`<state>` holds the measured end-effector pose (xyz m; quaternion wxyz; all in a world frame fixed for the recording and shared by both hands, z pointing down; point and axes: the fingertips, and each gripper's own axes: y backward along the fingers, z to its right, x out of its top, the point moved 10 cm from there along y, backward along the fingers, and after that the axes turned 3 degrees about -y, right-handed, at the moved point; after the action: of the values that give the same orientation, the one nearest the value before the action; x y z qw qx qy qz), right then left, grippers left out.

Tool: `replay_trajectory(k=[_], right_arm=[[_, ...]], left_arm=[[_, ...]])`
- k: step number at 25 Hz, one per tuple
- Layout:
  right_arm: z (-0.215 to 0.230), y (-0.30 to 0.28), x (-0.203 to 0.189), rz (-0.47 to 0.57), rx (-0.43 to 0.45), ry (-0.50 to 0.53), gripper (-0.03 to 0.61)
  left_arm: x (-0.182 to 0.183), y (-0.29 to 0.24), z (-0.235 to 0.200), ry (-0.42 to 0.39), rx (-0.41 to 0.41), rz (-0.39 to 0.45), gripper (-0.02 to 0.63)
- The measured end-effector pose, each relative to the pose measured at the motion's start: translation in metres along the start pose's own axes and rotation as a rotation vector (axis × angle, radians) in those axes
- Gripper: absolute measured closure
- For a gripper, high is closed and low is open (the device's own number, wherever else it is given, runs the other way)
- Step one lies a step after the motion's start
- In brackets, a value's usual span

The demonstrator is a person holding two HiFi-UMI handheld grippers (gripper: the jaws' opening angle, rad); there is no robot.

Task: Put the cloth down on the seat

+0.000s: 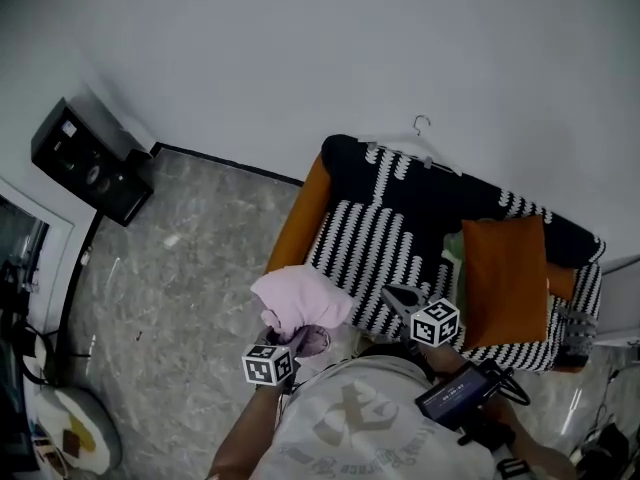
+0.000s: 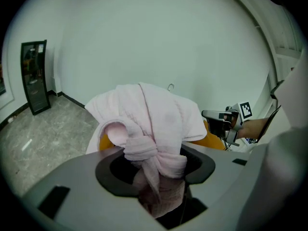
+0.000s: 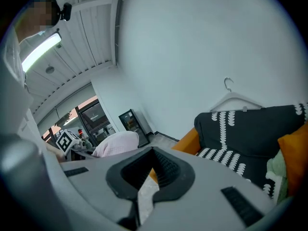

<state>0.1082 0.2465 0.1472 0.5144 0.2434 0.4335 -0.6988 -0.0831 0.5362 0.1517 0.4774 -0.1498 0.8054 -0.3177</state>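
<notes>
A pale pink cloth (image 1: 300, 303) is bunched in my left gripper (image 1: 300, 340), which is shut on it; the cloth hangs over the floor just off the seat's front left corner. In the left gripper view the cloth (image 2: 154, 124) fills the jaws of that gripper (image 2: 156, 162) and spills forward over them. The seat is an orange sofa under a black cover with white stripes (image 1: 370, 248). My right gripper (image 1: 395, 296) hovers over the seat's front edge, shut and empty; its own view shows the jaws of the right gripper (image 3: 149, 174) closed, with the cloth (image 3: 118, 143) to the left.
An orange cushion (image 1: 505, 278) and a green item (image 1: 455, 246) lie on the sofa's right half. A white hanger (image 1: 420, 143) rests on the backrest against the wall. A black cabinet (image 1: 90, 163) stands at the far left on the grey marble floor (image 1: 180, 278).
</notes>
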Motion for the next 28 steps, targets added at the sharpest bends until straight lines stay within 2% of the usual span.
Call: replay_trajectory(k=[13, 18, 28], right_arm=[[0.093, -0.006, 0.043, 0.027, -0.021, -0.075, 0.563], [0.121, -0.007, 0.048, 0.022, -0.021, -0.091, 0.563], [0.14, -0.013, 0.056, 0.018, -0.02, -0.124, 0.563]], left_arm=[[0.07, -0.08, 0.014, -0.063, 0.032, -0.086, 0.382], [0.091, -0.108, 0.019, -0.086, 0.036, -0.081, 0.382], [0.126, -0.131, 0.016, -0.065, 0.054, -0.07, 0.382]])
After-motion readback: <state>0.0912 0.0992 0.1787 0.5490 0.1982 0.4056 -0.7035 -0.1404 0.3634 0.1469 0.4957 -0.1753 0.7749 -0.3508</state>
